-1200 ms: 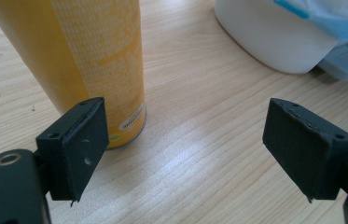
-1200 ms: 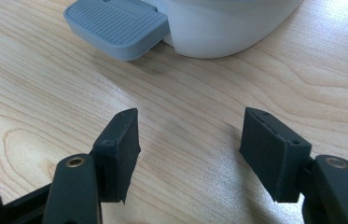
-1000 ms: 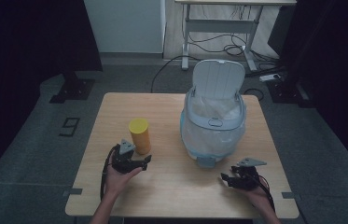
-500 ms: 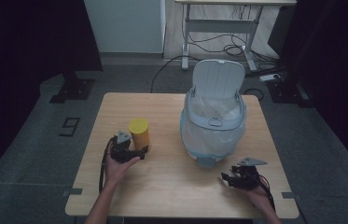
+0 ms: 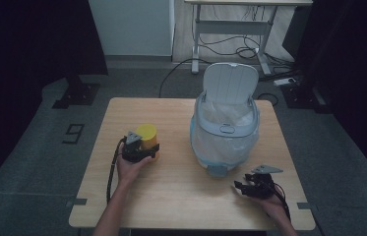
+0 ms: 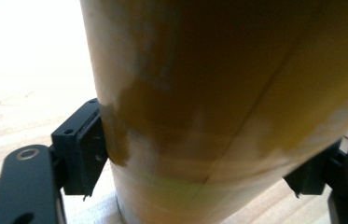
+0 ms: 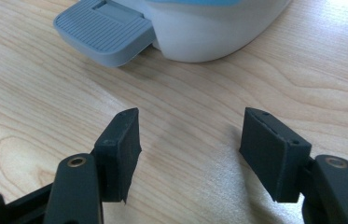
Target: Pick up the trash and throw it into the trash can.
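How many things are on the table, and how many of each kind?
Yellow cup: 1
White pedal bin with its lid up: 1
Grippers: 2, the left gripper closed round the cup, the right gripper open near the bin's pedal
Total: 4

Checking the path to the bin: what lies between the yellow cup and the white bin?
Bare wooden table lies between the yellow cup and the white bin, seen in the high view.

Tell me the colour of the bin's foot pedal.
Grey; the foot pedal shows best in the right gripper view.
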`<action>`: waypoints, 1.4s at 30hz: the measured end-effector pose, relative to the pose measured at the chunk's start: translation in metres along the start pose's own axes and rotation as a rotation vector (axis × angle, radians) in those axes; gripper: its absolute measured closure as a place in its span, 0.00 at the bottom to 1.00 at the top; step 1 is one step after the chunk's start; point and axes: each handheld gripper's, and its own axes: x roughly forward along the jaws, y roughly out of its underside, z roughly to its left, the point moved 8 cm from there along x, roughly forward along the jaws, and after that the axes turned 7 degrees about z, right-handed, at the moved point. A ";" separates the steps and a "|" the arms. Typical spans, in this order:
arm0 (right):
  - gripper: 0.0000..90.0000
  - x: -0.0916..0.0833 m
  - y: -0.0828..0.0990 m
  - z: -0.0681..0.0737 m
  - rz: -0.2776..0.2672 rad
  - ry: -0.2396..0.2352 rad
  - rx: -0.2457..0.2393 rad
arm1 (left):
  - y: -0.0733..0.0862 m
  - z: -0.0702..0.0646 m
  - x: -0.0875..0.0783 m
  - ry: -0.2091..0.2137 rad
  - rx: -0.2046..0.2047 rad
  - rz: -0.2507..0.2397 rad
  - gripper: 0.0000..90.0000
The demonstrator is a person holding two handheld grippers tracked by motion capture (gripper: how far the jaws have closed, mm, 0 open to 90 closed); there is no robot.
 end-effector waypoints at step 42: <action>0.41 -0.001 0.002 -0.003 -0.008 0.014 -0.009 | -0.030 -0.057 -0.076 0.127 0.171 -0.109 0.26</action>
